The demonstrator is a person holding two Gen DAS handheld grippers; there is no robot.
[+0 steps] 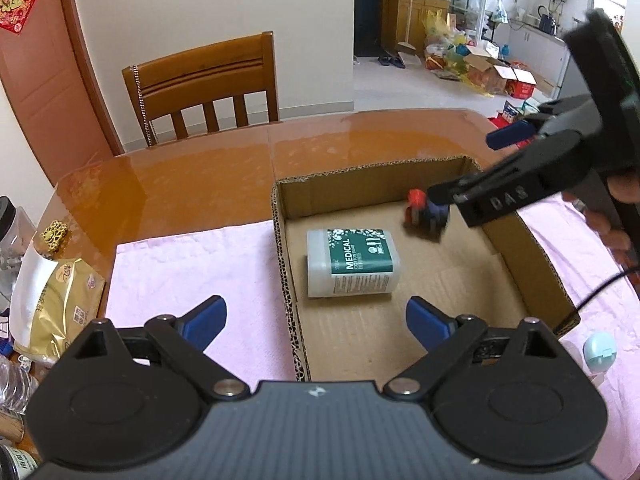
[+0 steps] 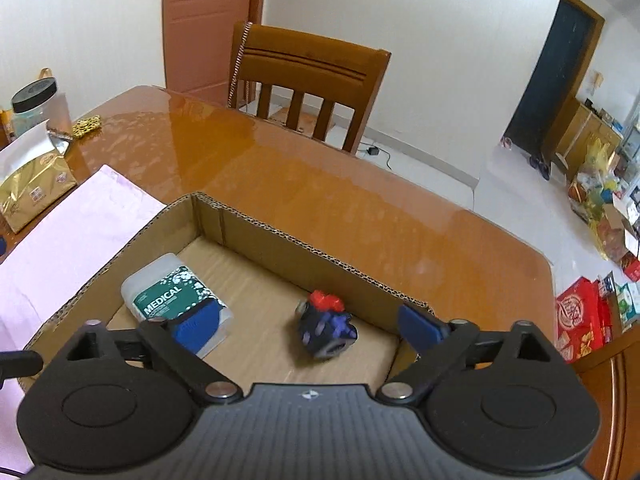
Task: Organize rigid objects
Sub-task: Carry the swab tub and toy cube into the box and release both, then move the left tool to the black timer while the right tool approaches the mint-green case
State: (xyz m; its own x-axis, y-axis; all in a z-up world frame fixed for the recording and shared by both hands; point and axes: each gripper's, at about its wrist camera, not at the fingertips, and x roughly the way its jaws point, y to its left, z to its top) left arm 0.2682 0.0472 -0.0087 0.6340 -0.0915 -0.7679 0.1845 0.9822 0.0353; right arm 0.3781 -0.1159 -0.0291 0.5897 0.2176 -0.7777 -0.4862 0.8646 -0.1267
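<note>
Where the left wrist view is taken, the left gripper (image 1: pixel 316 318) is held with its blue fingers spread wide and nothing between them, above the near edge of the cardboard box (image 1: pixel 532 256). A medical cotton container (image 1: pixel 352 263) is seen lying on its side on the box floor, left of centre. Farther right, a blurred red and dark toy (image 1: pixel 425 216) is seen below the right gripper (image 1: pixel 472 168).

From the right wrist view, the right gripper (image 2: pixel 308 326) is likewise shown spread apart and empty, with the toy (image 2: pixel 326 330) between its fingers' lines, near the far wall. The container (image 2: pixel 172 294) is found at the left.
</note>
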